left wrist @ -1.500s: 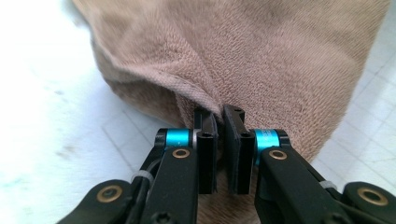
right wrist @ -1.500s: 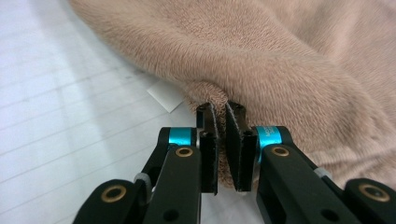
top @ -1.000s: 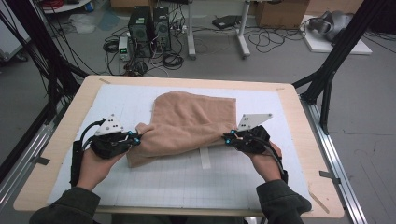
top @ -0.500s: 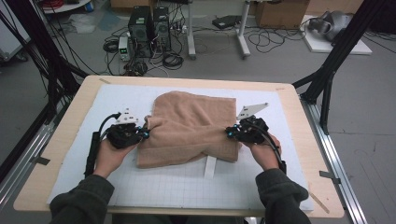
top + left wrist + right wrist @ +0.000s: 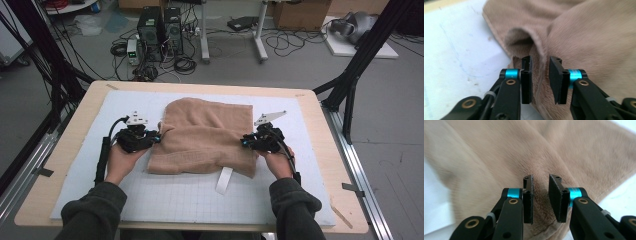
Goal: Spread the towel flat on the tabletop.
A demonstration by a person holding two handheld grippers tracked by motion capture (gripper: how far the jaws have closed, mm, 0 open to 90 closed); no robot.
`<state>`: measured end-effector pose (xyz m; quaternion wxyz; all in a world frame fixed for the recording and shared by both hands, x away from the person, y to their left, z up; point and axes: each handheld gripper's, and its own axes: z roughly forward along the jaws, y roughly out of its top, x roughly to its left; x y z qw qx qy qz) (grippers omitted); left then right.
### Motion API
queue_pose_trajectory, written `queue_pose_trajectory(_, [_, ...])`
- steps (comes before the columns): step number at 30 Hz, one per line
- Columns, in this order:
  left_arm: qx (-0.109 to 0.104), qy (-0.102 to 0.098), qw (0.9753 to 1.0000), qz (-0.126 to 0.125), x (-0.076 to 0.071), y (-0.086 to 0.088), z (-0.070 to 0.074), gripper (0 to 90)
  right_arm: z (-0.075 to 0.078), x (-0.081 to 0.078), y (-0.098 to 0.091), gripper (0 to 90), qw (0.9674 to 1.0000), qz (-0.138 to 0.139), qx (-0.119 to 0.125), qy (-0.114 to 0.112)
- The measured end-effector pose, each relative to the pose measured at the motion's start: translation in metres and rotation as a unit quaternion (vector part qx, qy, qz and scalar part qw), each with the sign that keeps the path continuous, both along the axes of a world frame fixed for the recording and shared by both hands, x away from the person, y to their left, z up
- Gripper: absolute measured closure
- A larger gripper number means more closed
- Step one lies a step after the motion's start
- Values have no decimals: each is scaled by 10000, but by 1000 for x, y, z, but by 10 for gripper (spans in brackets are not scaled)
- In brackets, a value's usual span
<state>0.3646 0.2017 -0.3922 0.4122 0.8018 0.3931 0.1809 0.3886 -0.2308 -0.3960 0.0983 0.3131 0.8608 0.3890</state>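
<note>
The folded tan fleece cloth (image 5: 206, 136) lies mid-way on the white gridded mat (image 5: 190, 195), a white label strip (image 5: 224, 180) protruding beneath. My left gripper (image 5: 159, 138) and right gripper (image 5: 243, 142) have just been opening; jaws parted, cloth edge slack between. Fold laid; I judge withdrawal is next, then regripping for another fold.

I see bare tabletop (image 5: 75, 150) outside both hands and along the near edge; the cloth (image 5: 205, 135) and a white strip (image 5: 224, 181) fill the middle.
</note>
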Motion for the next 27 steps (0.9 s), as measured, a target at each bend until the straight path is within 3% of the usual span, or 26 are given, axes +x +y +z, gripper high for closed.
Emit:
queue_pose_trajectory(6, [-32,-160,9991,-394,-33,5,14,668,23,-33,-1,684,9988,303,36,-380])
queue_pose_trajectory(10, [73,-65,9971,-761,-51,-1,4,630,17,-50,6,632,9971,677,-98,-331])
queue_pose_trajectory(13, [217,137,9958,-877,-53,-3,-12,591,2,-55,13,608,9960,837,-205,-238])
queue_pose_trajectory(15, [334,367,9946,-911,-50,-6,-23,587,-10,-53,16,602,9961,834,-279,-105])
queue_pose_trajectory(18, [564,530,9917,-1022,-46,-10,-38,584,-24,-48,21,616,9956,813,-447,120])
queue_pose_trajectory(21, [590,442,9921,-1019,-44,-11,-42,607,-32,-45,28,671,9932,904,-705,196])
queue_pose_trajectory(23, [786,290,9923,-908,-46,-13,-42,687,-34,-44,33,730,9919,948,-823,189])
queue_pose_trajectory(25, [828,256,9928,-827,-46,-13,-42,796,-35,-43,34,792,9920,965,-778,239])
queue_pose_trajectory(27, [810,286,9930,-815,-45,-12,-41,835,-35,-42,34,872,9920,1002,-705,308])
